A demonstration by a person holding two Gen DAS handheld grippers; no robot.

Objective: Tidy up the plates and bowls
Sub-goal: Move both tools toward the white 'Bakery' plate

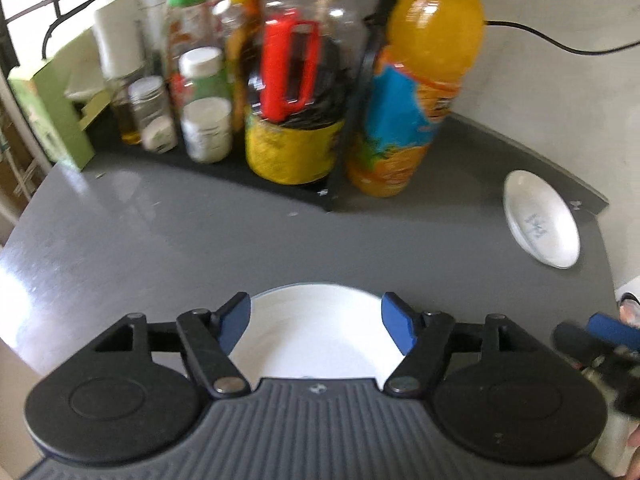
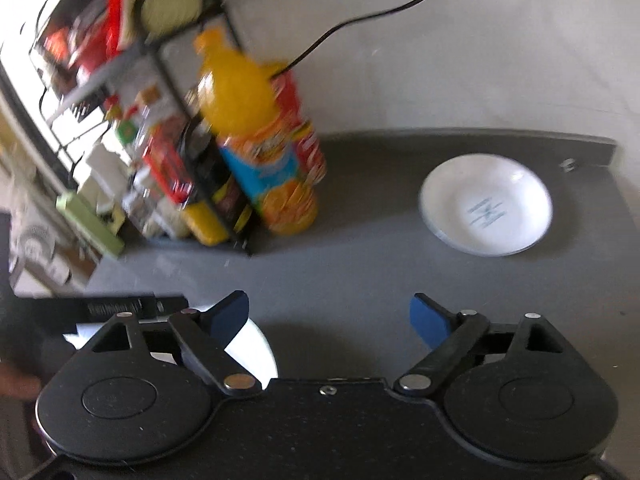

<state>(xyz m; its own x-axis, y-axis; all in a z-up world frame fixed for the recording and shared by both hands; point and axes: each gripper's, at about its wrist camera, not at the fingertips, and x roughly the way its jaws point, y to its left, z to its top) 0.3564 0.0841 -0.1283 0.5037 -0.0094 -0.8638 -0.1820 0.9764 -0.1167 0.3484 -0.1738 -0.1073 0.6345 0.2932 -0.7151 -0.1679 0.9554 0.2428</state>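
In the left wrist view, a white plate [image 1: 316, 336] lies on the grey counter [image 1: 160, 240] directly under my left gripper [image 1: 315, 300]. Its blue pads [image 1: 236, 320] stand apart on either side above the plate and grip nothing. A second white dish with a small blue mark [image 1: 540, 220] sits at the far right near the wall. The right wrist view shows that dish [image 2: 486, 204] ahead and to the right of my right gripper [image 2: 328, 296], which is wide open with only counter between its fingers. The near plate's edge [image 2: 256, 344] shows behind the right gripper's left finger.
A black wire rack [image 1: 344, 152] packed with bottles and jars stands at the back left, with a tall orange juice bottle [image 1: 416, 92] beside it. A black cable [image 2: 360, 20] runs down the wall. A green box [image 1: 48, 116] sits at the left counter edge.
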